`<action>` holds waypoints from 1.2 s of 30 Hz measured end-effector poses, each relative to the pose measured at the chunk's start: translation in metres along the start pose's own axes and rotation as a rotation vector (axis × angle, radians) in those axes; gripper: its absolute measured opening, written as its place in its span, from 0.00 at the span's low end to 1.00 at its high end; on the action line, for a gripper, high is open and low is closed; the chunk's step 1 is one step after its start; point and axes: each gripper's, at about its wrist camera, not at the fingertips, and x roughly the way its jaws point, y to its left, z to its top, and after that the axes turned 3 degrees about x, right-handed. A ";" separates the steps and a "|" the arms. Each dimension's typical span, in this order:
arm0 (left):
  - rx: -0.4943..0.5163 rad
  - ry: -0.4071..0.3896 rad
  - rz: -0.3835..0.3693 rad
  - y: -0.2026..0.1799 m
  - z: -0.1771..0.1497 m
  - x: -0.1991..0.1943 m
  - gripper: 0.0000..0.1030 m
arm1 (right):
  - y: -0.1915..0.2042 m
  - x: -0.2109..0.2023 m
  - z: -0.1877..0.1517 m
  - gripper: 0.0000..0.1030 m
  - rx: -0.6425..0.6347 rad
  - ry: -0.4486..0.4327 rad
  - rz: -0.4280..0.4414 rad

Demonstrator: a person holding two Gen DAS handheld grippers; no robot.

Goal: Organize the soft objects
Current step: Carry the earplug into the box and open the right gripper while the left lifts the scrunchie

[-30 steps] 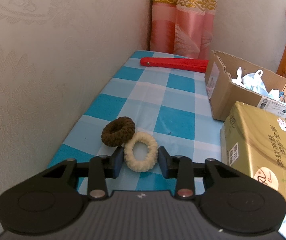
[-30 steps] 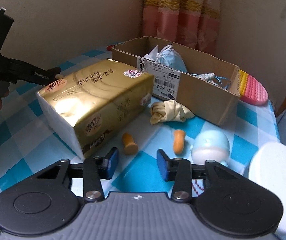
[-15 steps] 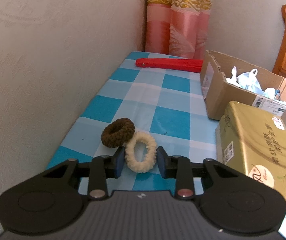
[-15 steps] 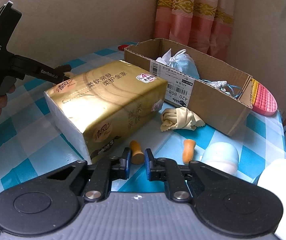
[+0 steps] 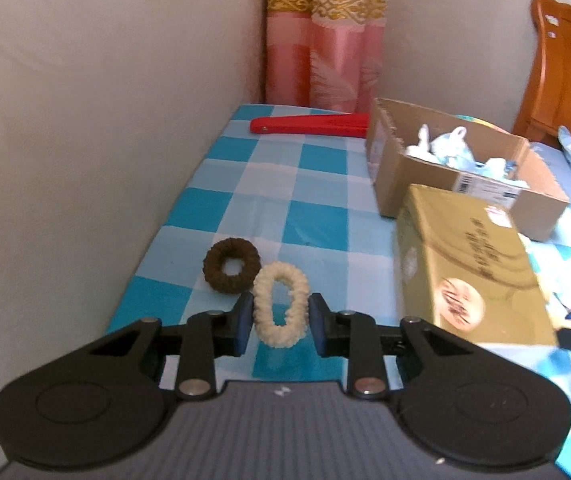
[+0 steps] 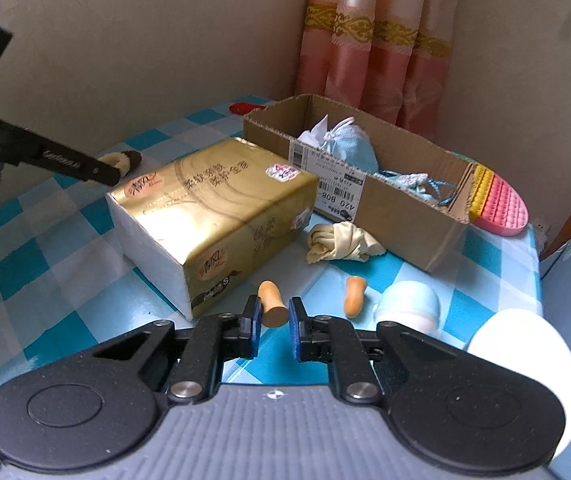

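Two claws gripped soft items: left claw [image 5: 279,324] squeezed the cream scrunchie [image 5: 281,304], right claw [image 6: 274,322] pinched an orange earplug [image 6: 271,303]. Both probably needed lifting gently toward the far cardboard box [image 6: 401,208].

"420 B08", upside down, on the cardboard box [image 6: 389,216] label; "S" on the gold tissue pack [image 6: 221,216].

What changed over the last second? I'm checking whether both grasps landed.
The left tongs narrowed onto the cream fluffy hair ring, squeezing it oval. The right tongs shut on the tan foam earplug. The brown hair ring and gold tissue pack stayed put.
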 end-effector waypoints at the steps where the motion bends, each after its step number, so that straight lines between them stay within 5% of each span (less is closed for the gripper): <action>1: 0.002 0.002 -0.010 0.000 -0.001 -0.004 0.27 | 0.000 -0.003 0.001 0.17 0.001 -0.004 -0.004; 14: 0.074 -0.019 -0.101 -0.011 -0.003 -0.047 0.27 | -0.020 -0.027 0.039 0.17 -0.011 -0.109 -0.055; 21: 0.091 -0.024 -0.125 -0.017 -0.006 -0.054 0.27 | -0.038 -0.005 0.090 0.17 -0.036 -0.175 -0.090; 28: 0.097 -0.029 -0.124 -0.015 -0.009 -0.056 0.27 | -0.049 0.042 0.121 0.19 -0.021 -0.116 -0.100; 31: 0.097 -0.027 -0.129 -0.015 -0.009 -0.054 0.27 | -0.053 0.058 0.123 0.35 0.016 -0.067 -0.085; 33: 0.095 -0.024 -0.131 -0.014 -0.011 -0.054 0.27 | -0.051 0.061 0.119 0.68 0.027 -0.051 -0.082; 36: 0.098 -0.017 -0.131 -0.013 -0.012 -0.052 0.27 | -0.047 0.053 0.114 0.89 0.031 -0.058 -0.060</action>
